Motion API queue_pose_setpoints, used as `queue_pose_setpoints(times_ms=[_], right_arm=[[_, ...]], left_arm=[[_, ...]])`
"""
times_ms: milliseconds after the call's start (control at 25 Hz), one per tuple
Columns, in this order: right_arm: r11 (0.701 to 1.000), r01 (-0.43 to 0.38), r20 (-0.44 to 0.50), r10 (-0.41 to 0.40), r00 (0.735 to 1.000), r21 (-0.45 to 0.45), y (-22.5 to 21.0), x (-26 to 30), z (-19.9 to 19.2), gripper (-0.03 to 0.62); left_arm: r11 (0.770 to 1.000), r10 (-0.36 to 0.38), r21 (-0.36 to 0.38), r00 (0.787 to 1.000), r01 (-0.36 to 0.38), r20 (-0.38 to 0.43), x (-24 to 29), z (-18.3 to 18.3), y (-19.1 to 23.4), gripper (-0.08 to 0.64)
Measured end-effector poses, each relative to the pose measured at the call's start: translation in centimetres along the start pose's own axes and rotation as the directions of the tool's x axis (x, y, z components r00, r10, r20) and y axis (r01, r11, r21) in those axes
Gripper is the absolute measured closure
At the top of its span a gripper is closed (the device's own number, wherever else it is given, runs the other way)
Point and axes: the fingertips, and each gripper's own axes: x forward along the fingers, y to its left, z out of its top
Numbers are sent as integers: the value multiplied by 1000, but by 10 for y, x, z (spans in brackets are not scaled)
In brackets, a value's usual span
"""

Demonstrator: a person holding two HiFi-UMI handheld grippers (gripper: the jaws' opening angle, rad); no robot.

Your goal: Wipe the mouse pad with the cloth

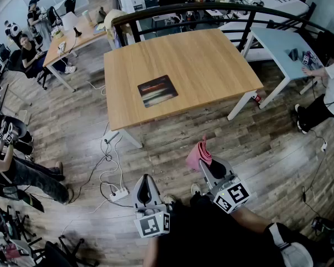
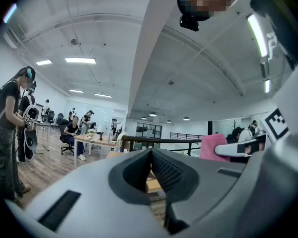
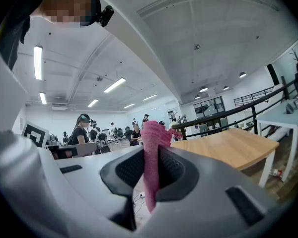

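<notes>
A dark mouse pad (image 1: 157,90) lies flat on the wooden table (image 1: 211,60), near its front left part. My right gripper (image 1: 207,161) is shut on a pink cloth (image 1: 199,154) and hangs over the floor, well short of the table's front edge. In the right gripper view the cloth (image 3: 151,157) stands pinched between the jaws of the right gripper (image 3: 151,170). My left gripper (image 1: 146,192) is lower left of the right one, jaws together with nothing in them; in its own view the left gripper (image 2: 150,175) points up toward the table edge.
A power strip (image 1: 118,193) and cables (image 1: 108,160) lie on the wood floor in front of the table. A black railing (image 1: 200,10) runs behind the table. A white table (image 1: 286,46) stands at the right. People sit and stand at both sides.
</notes>
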Motion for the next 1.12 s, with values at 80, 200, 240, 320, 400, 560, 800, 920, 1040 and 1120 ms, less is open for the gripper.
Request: queue_pose_setpoints(times_ms=[80,200,240,320,400,560,800,920,1040,1120], right_arm=[[1000,1,0,-1,1000,-1,1,1,-1,529],[1000,1,-1,-1,1000,-2,4,2,-2,530],[1000,1,-2,-1,1000,-3,5,2,-2,529],[1000,3,-4,-3,1000,-3,8,2,-2,531],[1000,6,-5,-7,1000,-2,10,4,-3,531],[1000,17,-10,-16,1000,9,17,7,-5,531],[999,28,-6,-28,1000,32,33,16,-7,531],[999,38,0,-38,999,26,45,19,-11,531],[999,49,13,-49,999,16,55,27,-16,531],[998,61,12,-61,998,12,58,35,-19,531]], left_arm=[[1000,1,-3,1000,-1,1,0,0,2,537],[1000,-4,-9,1000,4,-1,-1,-1,4,537],[1000,-6,-11,1000,6,-1,-2,-1,5,537],[1000,-8,-15,1000,8,0,-4,-1,6,537],[1000,-10,-18,1000,10,0,-5,1,9,537],[999,-20,-30,1000,20,-2,-7,2,17,537],[999,-32,-31,999,32,-4,-12,2,35,537],[998,-46,-37,999,46,-6,-17,-1,47,537],[997,-62,-36,998,62,2,-17,-3,60,537],[997,-71,-34,997,71,1,-13,-4,68,537]])
